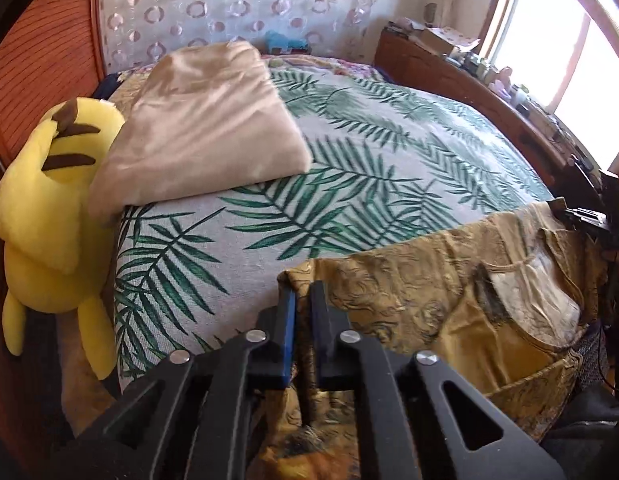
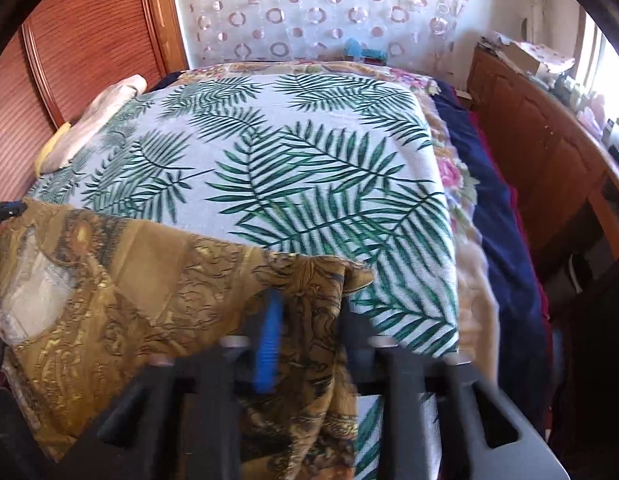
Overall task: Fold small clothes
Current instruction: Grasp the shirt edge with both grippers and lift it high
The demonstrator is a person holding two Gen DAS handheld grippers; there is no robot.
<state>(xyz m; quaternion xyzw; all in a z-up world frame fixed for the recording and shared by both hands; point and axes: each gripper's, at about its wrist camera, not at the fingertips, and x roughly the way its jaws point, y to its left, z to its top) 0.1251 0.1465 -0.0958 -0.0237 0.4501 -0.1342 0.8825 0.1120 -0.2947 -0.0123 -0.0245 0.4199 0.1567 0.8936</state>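
A yellow plush toy (image 1: 49, 208) slumps at the far left, beside a beige pillow (image 1: 201, 128). Lower centre, the left gripper (image 1: 303, 300) pinches the ochre patterned garment (image 1: 449, 312) at its corner; the right gripper (image 2: 305, 308) clamps the other corner over the palm-leaf bedspread (image 2: 269, 152).

There was 1 gold patterned garment (image 1: 449, 312), 1 palm-leaf bedspread (image 1: 349, 168), 1 folded beige blanket (image 1: 205, 128), 1 yellow plush toy (image 1: 49, 208), and 2 grippers: left gripper (image 1: 303, 292), right gripper (image 2: 305, 312)
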